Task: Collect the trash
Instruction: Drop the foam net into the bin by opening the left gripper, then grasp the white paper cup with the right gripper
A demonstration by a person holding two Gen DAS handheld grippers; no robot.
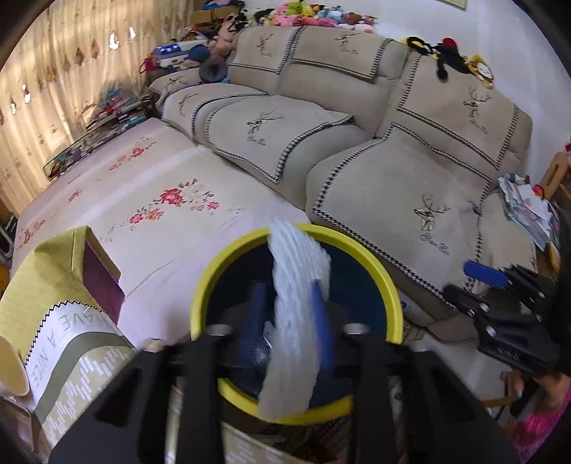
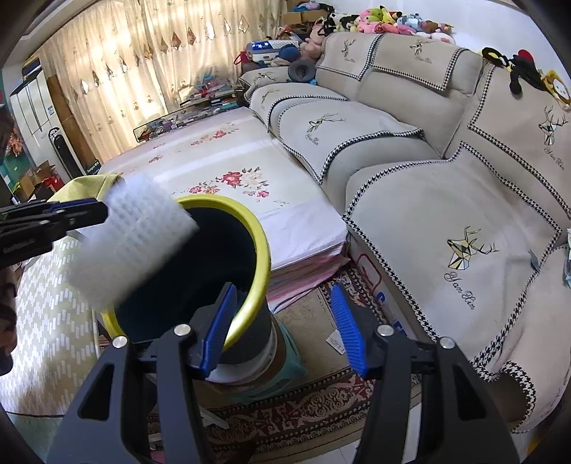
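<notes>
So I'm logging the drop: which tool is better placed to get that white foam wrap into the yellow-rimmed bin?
Left. The left tool has the white foam wrap between its fingers directly above the yellow-rimmed bin. The right tool is open and empty beside the bin.

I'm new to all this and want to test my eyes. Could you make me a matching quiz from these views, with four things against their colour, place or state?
1 white foam wrap
2 plush toys
3 right gripper
4 bin rim

A yellow
B open and empty
C above the bin's mouth
D atop the sofa back

Pairs: 1-C, 2-D, 3-B, 4-A
</notes>
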